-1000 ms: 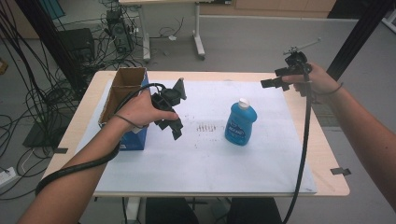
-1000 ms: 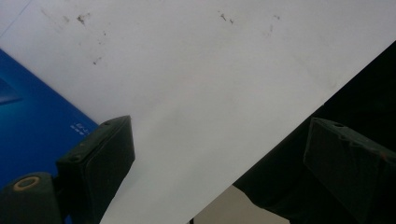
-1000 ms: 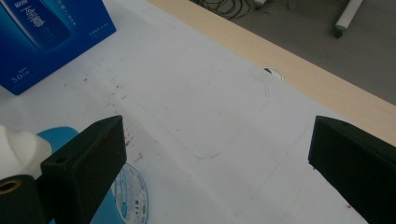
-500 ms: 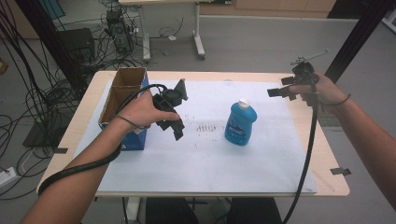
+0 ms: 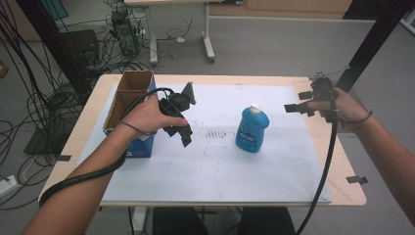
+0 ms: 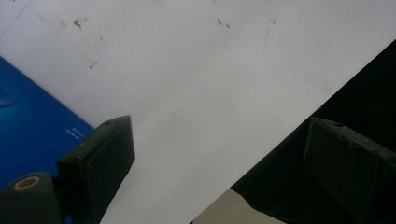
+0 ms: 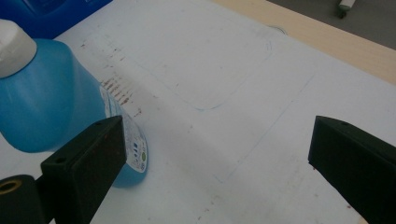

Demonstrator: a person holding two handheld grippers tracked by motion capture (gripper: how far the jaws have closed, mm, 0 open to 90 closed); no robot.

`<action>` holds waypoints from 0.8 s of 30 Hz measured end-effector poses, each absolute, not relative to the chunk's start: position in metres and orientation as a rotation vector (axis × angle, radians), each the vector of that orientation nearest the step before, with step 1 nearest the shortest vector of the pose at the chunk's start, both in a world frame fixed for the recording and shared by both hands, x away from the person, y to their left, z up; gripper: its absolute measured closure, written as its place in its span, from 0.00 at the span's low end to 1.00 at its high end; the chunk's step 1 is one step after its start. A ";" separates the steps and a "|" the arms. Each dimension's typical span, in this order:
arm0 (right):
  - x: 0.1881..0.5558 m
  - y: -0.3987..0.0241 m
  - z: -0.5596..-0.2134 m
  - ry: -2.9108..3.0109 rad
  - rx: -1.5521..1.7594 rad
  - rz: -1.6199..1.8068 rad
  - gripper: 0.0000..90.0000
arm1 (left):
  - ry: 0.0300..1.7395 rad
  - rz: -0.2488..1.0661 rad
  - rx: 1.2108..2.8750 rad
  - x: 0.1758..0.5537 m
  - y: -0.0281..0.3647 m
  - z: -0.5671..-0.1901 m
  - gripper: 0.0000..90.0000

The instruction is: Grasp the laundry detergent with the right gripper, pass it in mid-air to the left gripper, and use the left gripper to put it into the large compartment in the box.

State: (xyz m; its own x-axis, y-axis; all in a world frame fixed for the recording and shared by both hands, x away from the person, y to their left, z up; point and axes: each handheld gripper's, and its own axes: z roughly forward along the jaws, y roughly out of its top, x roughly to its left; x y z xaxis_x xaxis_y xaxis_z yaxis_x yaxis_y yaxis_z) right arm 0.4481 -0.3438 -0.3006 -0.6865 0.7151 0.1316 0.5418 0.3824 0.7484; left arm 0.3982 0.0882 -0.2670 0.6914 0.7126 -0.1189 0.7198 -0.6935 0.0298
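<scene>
The blue bottle [image 5: 252, 129] stands upright with its white cap on, on the white sheet [image 5: 220, 166] that covers most of the table [image 5: 342, 191], roughly mid-sheet. All round the bottle the sheet is bare, apart from a patch of dark specks just to its left.

The right gripper [image 5: 299, 101] hangs to the right of the bottle, near the sheet's right edge, well apart from it. Its 2 jaws are spread wide with nothing between them; in the right gripper view the bottle [image 7: 51, 102] sits beyond and partly behind the left-hand jaw, not between the 2.

The left gripper [image 5: 187, 112] is on the other side of the bottle, beside the open cardboard box [image 5: 128, 105] (blue-sided, at the sheet's left edge). Its jaws also stand apart and hold nothing; the left gripper view looks down past them at bare sheet, the box's blue side [image 6: 32, 126] and the sheet's near edge.
</scene>
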 end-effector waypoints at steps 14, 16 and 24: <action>0.425 -0.343 -0.316 2.448 1.088 1.206 0.04 | 1.191 -0.145 2.814 0.396 0.089 -0.265 0.10; 0.421 -0.341 -0.321 2.450 1.086 1.218 0.04 | 1.192 -0.143 2.817 0.397 0.089 -0.265 0.10; 0.410 -0.336 -0.333 2.462 1.051 1.238 0.04 | 1.187 -0.138 2.803 0.396 0.090 -0.261 0.10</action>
